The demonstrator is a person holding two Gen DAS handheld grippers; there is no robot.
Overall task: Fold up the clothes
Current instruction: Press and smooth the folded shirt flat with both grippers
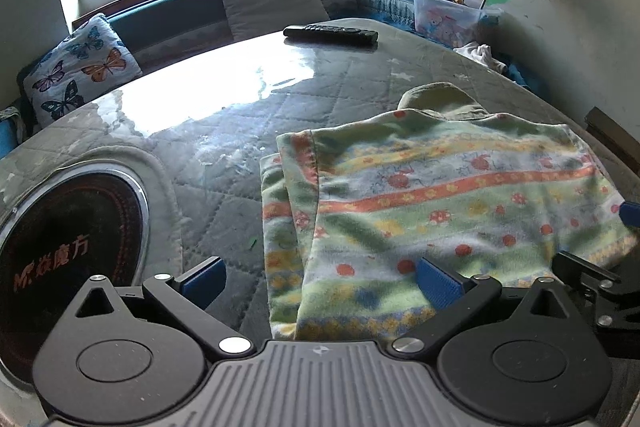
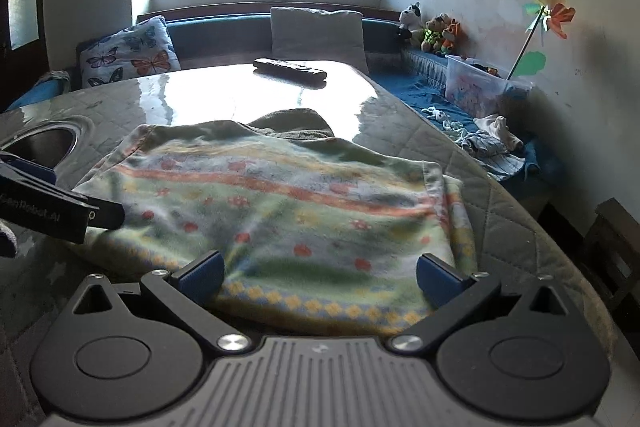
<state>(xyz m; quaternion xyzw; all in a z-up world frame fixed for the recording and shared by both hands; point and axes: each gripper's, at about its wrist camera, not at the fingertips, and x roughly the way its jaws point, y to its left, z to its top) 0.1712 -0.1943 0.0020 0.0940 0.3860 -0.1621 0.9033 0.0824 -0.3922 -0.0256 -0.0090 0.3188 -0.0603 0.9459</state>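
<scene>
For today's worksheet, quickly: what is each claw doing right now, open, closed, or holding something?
Left claw: open, holding nothing, at the near edge of the patterned garment.
Right claw: open, holding nothing, near hem between its fingers.

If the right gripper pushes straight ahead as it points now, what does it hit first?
Most likely the patterned garment: its near hem already lies between the open fingers of the right gripper. Past it sits an olive garment, then the remote. Height above the cloth is unclear.
</scene>
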